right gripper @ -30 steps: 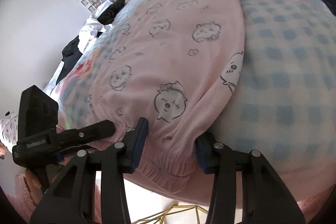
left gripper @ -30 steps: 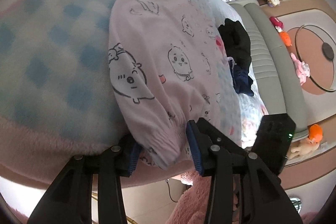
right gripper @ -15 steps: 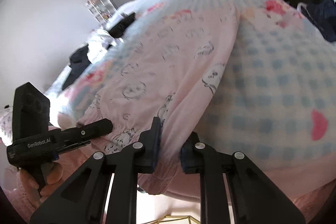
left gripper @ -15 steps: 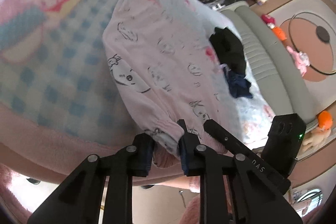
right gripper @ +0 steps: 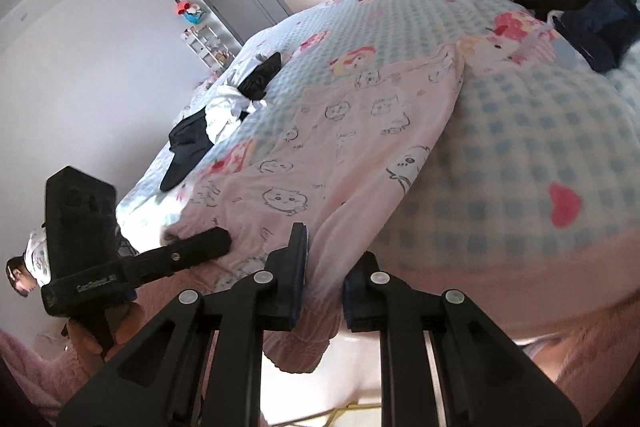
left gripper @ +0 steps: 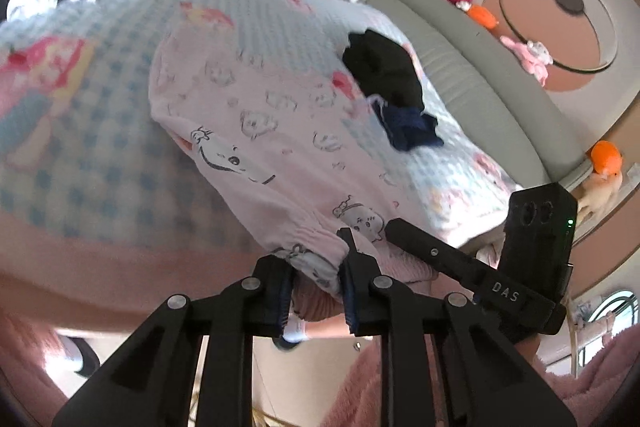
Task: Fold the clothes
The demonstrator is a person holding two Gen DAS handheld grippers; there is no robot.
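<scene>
Pink pyjama trousers printed with cartoon animals lie flat on the checked bedspread, waistband hanging over the near edge. My left gripper is shut on one end of the gathered waistband. My right gripper is shut on the other end of the trousers. Each wrist view shows the other gripper beside it: the right gripper at the right of the left wrist view, the left gripper at the left of the right wrist view.
A black and navy clothes pile sits just beyond the trousers. More dark and white garments lie farther along the bed. A grey padded headboard with soft toys borders one side. A person's hand holds the left gripper.
Both grippers closed on the waistband and pulled back and upward from the bed edge, drawing the trousers toward me. More of the bed and room now shows.
</scene>
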